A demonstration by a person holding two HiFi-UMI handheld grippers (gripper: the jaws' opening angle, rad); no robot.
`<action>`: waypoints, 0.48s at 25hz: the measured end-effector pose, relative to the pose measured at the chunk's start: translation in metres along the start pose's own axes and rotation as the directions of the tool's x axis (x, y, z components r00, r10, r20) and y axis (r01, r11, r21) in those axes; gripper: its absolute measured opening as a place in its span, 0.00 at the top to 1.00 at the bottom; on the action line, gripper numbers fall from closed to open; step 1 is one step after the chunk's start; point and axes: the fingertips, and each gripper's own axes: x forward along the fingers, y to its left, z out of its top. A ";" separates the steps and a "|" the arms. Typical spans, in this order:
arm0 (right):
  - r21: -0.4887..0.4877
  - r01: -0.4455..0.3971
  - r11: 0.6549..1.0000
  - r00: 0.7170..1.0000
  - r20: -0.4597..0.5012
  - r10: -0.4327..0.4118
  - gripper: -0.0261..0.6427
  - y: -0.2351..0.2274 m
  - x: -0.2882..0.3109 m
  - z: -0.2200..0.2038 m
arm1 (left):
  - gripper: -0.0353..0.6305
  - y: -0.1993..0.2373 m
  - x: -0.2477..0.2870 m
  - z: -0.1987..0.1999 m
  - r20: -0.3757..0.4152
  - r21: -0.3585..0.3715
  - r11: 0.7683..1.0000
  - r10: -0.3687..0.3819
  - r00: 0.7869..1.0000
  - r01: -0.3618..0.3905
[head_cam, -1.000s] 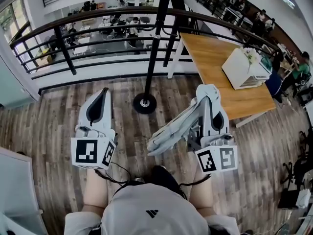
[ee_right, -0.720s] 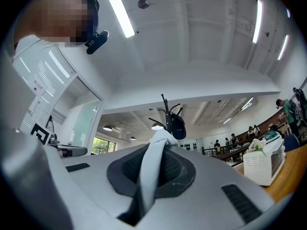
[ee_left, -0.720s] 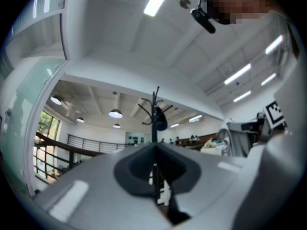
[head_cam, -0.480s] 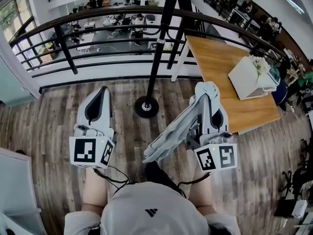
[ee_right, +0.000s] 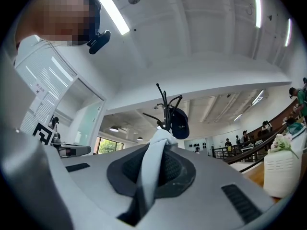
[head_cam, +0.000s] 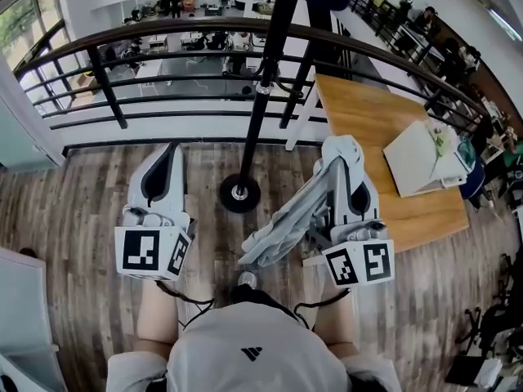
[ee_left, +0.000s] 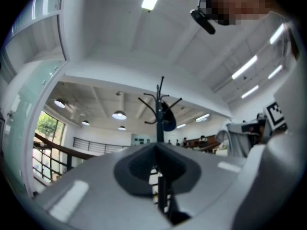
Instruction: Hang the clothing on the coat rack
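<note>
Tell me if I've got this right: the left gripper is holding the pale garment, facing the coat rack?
Not quite. The right gripper holds the pale garment, pinched between its jaws in the right gripper view; the left gripper is shut on nothing. Both do face the coat rack.

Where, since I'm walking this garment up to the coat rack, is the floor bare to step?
Bare planks lie left of the left gripper and round the coat rack base, up to the railing. The right is crowded: the wooden table stands beside the right gripper, shut on the garment.
</note>
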 end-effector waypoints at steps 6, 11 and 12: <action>0.004 -0.040 0.999 0.999 -0.013 0.040 0.95 -0.036 0.049 -0.009 | 0.94 0.001 0.051 -0.004 -0.010 0.005 0.999 0.042 0.999 -0.042; -0.001 -0.076 0.997 0.997 -0.012 0.076 0.95 -0.060 0.073 -0.021 | 0.94 -0.005 0.079 -0.012 -0.003 0.013 0.998 0.066 0.998 -0.066; -0.005 -0.080 0.997 0.997 -0.013 0.080 0.95 -0.064 0.076 -0.023 | 0.94 -0.008 0.082 -0.015 -0.006 0.016 0.998 0.067 0.998 -0.067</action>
